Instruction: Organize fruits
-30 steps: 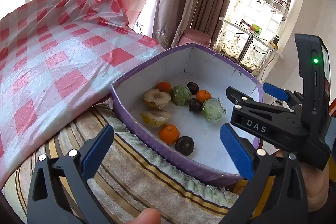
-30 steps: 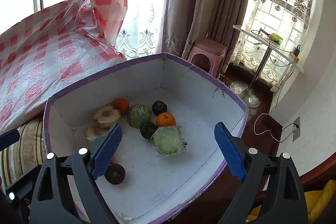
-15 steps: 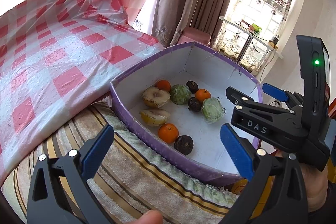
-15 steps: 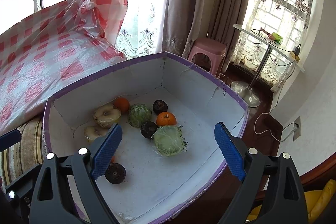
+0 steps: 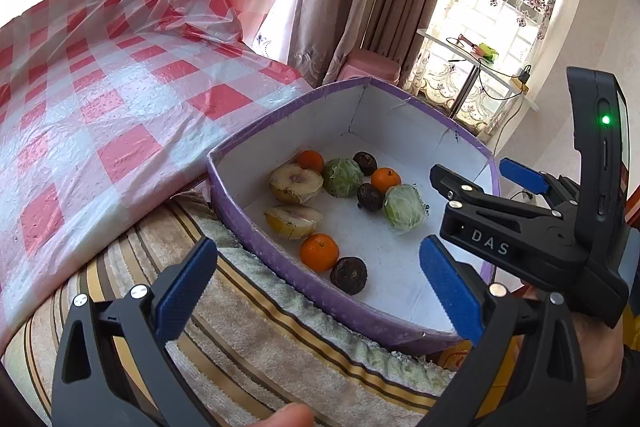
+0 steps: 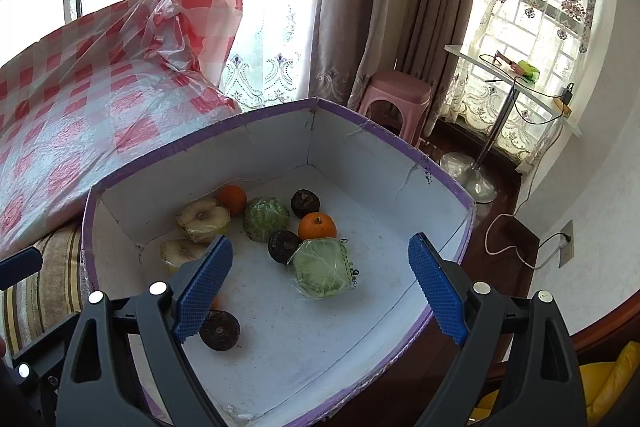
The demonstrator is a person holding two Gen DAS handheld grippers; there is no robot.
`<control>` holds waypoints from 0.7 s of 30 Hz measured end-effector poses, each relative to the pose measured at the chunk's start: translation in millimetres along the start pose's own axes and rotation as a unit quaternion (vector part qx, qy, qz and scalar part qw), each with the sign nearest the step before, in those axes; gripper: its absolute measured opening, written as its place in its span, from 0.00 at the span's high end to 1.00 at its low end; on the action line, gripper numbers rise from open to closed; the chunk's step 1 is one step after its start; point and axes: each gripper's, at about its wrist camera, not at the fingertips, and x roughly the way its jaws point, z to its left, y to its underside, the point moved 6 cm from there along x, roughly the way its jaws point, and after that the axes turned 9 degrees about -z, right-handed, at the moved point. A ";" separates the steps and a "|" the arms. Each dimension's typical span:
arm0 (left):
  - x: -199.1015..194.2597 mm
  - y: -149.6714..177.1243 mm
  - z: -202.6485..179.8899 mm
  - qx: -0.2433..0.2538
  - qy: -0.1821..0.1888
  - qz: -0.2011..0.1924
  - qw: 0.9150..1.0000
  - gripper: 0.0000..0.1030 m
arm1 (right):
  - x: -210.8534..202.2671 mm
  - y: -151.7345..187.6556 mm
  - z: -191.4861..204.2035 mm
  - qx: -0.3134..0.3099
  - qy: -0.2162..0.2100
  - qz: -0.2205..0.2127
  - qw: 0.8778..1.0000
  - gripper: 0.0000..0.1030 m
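Support: a cushion-like base covered by a striped towel (image 5: 280, 331), brown, gold and cream bands, pile visible.

Directly on the striped towel:
- purple-edged cardboard box (image 5: 256, 239), white inside, open top; its near wall sits on the towel, and its far right corner overhangs toward the wooden floor (image 6: 500, 227).
- red-and-white checked plastic sheet (image 5: 100, 131), glossy, wrinkled, draped over a raised bulk at the left; its lower edge laps onto the towel and touches the box's left wall.
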 end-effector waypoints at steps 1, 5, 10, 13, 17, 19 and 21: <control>0.0 0.2 0.2 0.000 0.000 0.000 1.000 0.02 | 0.3 0.3 0.2 0.000 -0.001 0.001 1.000 0.16; 0.2 -0.3 0.5 0.000 0.000 0.000 1.000 0.02 | 0.7 0.9 -0.2 0.000 0.000 0.001 1.000 0.16; 0.3 -0.1 0.3 0.000 0.000 0.000 1.000 0.02 | 0.4 1.1 -0.9 0.001 0.000 0.001 1.000 0.16; 0.5 -0.6 0.3 -0.001 0.000 0.001 1.000 0.02 | -0.4 0.8 -1.6 0.002 0.001 0.001 1.000 0.16; 1.5 -0.8 0.3 -0.003 0.001 0.003 1.000 0.02 | 0.1 0.5 -2.4 0.002 0.002 0.001 1.000 0.16; 3.4 0.2 0.3 -0.005 0.002 0.007 1.000 0.02 | 0.7 1.2 -3.5 0.003 0.003 0.003 1.000 0.16; 6.0 0.4 0.9 -0.009 0.003 0.012 1.000 0.02 | 1.0 1.2 -4.5 0.004 0.005 0.004 1.000 0.16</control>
